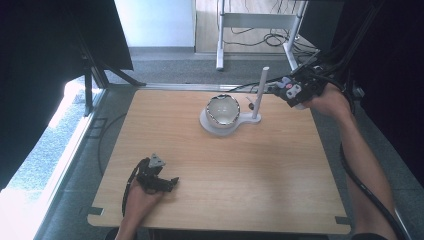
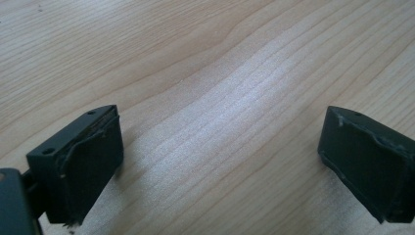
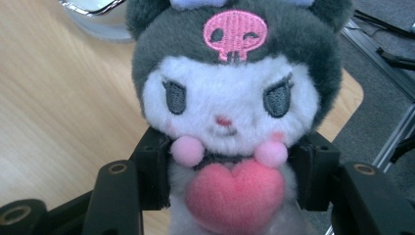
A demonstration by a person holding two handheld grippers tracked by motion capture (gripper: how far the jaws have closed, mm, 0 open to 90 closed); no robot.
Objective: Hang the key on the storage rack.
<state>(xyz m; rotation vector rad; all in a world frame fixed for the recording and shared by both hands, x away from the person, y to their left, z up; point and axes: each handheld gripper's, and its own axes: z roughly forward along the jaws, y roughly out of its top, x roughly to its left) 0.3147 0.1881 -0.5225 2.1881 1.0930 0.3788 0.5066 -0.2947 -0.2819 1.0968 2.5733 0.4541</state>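
A plush toy (image 3: 230, 112) with a white face, a dark grey hood bearing a pink skull and a pink heart on its chest sits between the jaws of my right gripper (image 3: 230, 176), which is shut on its body. In the high view my right gripper (image 1: 292, 90) hovers at the table's far right corner with the plush toy (image 1: 294, 91) in it, beside the white post (image 1: 261, 90). My left gripper (image 1: 170, 184) rests on the wood near the front left; its jaws (image 2: 220, 161) stand wide open over bare wood.
A shiny bowl (image 1: 223, 110) sits on a white base (image 1: 212, 125) with an upright white post at the far middle of the wooden table (image 1: 225, 170). Dark frames and cables surround the table; grey floor lies beyond its right edge (image 3: 381, 112).
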